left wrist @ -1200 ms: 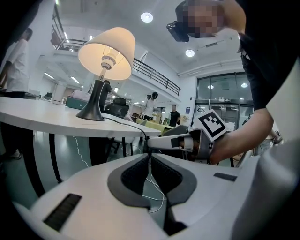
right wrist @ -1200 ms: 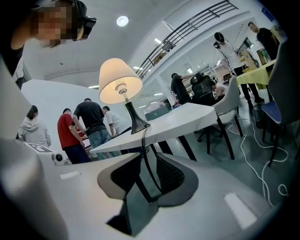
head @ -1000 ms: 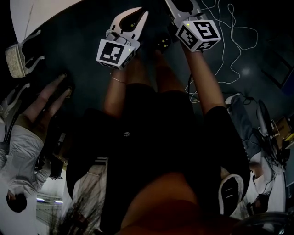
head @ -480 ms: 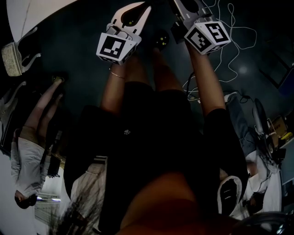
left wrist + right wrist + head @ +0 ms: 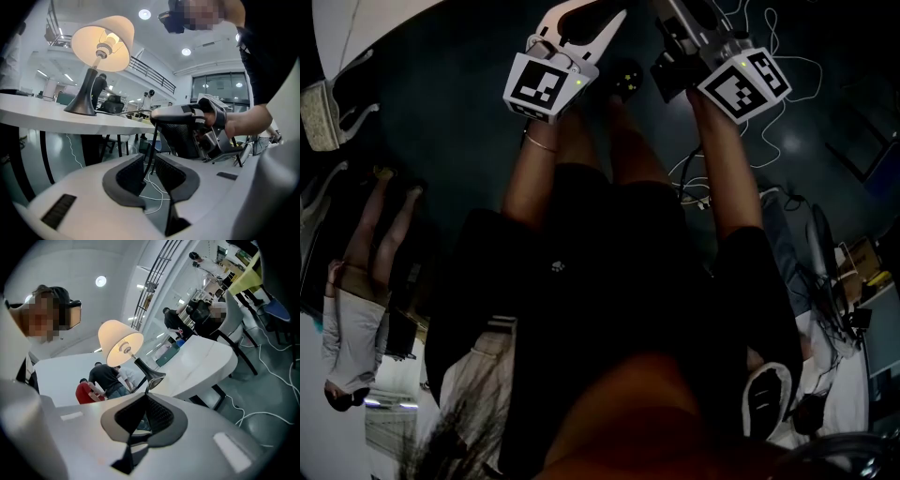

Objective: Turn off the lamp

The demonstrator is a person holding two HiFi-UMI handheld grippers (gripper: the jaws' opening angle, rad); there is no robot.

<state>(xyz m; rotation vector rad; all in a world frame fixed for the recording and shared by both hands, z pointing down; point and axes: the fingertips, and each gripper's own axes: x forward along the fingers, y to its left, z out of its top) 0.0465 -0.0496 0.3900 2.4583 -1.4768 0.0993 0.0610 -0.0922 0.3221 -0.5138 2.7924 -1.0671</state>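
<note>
The lamp (image 5: 104, 40) stands lit on a white table (image 5: 37, 117), with a cream shade and a dark flared base (image 5: 80, 105). The right gripper view shows the same lamp (image 5: 120, 348) past the jaws. My right gripper (image 5: 144, 399) is shut, and a thin dark cord (image 5: 147, 384) rises from its tips toward the lamp base. From the left gripper view, the right gripper (image 5: 157, 115) is held level and the cord (image 5: 151, 145) hangs down from its tip. That cord passes through the gap of my open left gripper (image 5: 149, 161). The dim head view has both marker cubes (image 5: 546, 86) (image 5: 742, 84) at the top.
The white table (image 5: 206, 362) rests on dark legs (image 5: 47, 154). White cables (image 5: 769, 75) trail over the dark floor. People stand or sit behind the table (image 5: 105, 378), and one more is at the left of the head view (image 5: 356, 281). Chairs stand under the table (image 5: 112, 140).
Both grippers have moved toward the top of the head view, and the right marker cube has rolled. The person at the left has shifted down the frame.
</note>
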